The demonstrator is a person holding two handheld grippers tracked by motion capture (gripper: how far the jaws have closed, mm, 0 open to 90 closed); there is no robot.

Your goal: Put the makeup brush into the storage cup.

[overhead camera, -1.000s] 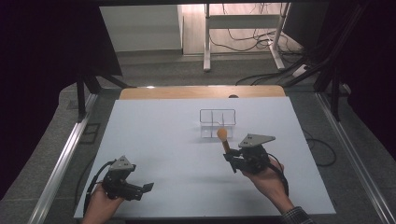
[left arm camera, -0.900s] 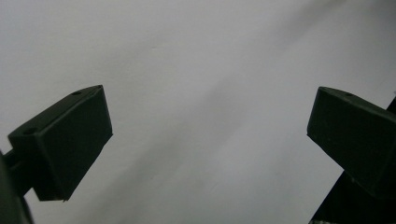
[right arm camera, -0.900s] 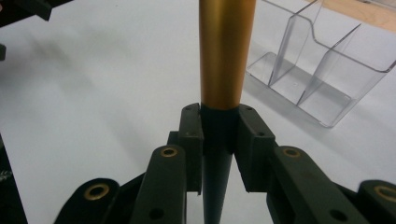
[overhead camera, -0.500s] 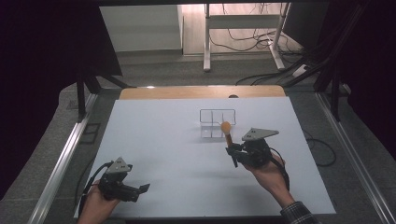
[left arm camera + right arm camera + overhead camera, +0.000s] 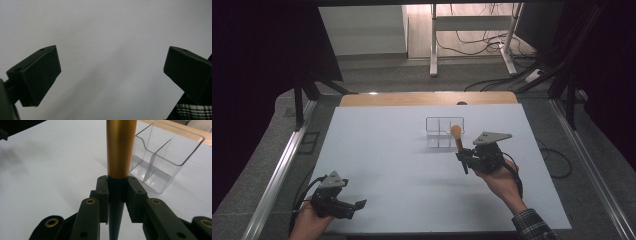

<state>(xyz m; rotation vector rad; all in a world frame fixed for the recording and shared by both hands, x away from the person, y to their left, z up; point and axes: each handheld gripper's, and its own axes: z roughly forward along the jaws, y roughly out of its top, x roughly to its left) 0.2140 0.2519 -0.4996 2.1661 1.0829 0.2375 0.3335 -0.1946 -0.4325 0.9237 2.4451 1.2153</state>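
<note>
1. the gold-and-black pen (image 5: 121, 150) stands upright in my right tool (image 5: 463, 159), pinched at the joint where the gold barrel meets the dark tapered tip, which hangs below the jaws in the right gripper view.
2. a second ago the pen's rounded orange-gold end sat lower and to the left in the high view, in front of the holder; now that end (image 5: 456, 132) has gone up and to the right and overlaps the holder's right front edge.
3. the clear plastic holder (image 5: 444, 131) rests on the bench (image 5: 382, 150), two compartments side by side, both looking empty; in the right gripper view it stands just beyond and to the right of the pen.
4. my reading: the carry is nearly done, what is left is to bring the pen over a compartment, most likely the right one, and let it drop in.
5. my left tool (image 5: 346, 206) lies low at the near left of the bench, its jaws apart with nothing between them, well apart from the work.
</note>
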